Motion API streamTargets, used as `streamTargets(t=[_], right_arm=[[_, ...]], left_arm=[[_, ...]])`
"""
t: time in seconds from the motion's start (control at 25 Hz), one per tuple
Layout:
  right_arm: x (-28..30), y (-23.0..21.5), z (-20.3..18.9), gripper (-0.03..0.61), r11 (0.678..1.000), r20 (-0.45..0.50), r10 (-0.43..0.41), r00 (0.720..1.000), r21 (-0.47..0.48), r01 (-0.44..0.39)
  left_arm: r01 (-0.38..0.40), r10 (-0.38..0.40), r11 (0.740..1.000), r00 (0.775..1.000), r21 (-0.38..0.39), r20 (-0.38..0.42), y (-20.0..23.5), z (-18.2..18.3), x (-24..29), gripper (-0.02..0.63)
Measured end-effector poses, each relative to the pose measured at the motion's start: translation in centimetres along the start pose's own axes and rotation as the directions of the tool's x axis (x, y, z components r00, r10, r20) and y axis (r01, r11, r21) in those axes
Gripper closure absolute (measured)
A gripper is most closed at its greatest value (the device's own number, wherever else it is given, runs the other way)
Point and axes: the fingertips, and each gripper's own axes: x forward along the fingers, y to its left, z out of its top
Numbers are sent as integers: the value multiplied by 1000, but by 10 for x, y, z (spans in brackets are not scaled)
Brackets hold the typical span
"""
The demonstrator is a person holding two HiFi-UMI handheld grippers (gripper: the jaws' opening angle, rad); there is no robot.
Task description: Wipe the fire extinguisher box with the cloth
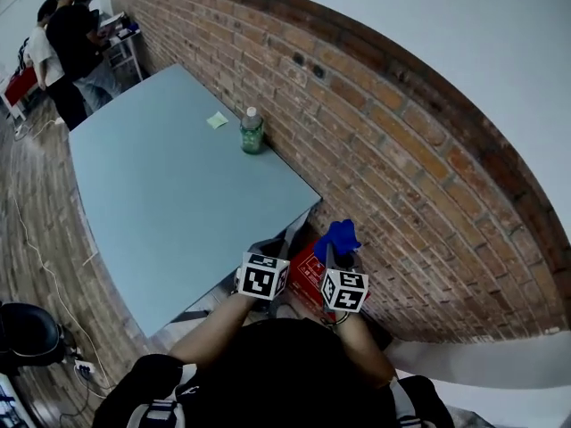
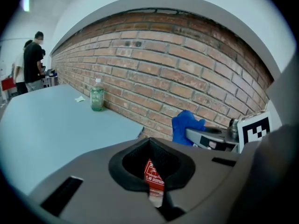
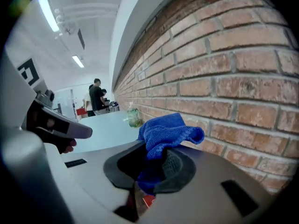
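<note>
My right gripper (image 3: 150, 171) is clamping the blue cloth (image 3: 170, 132). My left gripper (image 2: 152, 167) is holding its jaws together on nothing. Both are hovering over the red fire extinguisher box (image 1: 306, 273), which is sitting against the brick wall (image 1: 401, 168) by the table (image 1: 169, 176) corner.

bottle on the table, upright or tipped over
Upright: the bottle stands on its base on the table, cap on top.

Grey-blue table (image 1: 178, 194): green bottle (image 1: 252, 132), small paper scrap (image 1: 218, 119) near wall (image 1: 401, 150).
</note>
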Motion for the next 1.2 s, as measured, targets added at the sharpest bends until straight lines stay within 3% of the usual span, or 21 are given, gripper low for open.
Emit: streamTargets(t=[0.24, 0.44, 0.96, 1.2], right_arm=[[-37, -15, 54, 526, 997, 109, -76, 991, 4, 76], [-62, -14, 72, 526, 999, 217, 3, 976, 41, -12], [-105, -29, 33, 526, 996, 176, 33, 984, 78, -48], [-128, -34, 9, 526, 996, 153, 22, 988, 81, -35]], left_arm=[[29, -30, 999, 997, 14, 67, -32, 28, -12, 609], [53, -56, 998, 993, 30, 100, -50, 33, -18, 609], [71, -77, 995, 992, 64, 99, -93, 5, -27, 609], [42, -53, 989, 996, 140, 77, -108, -16, -34, 609]])
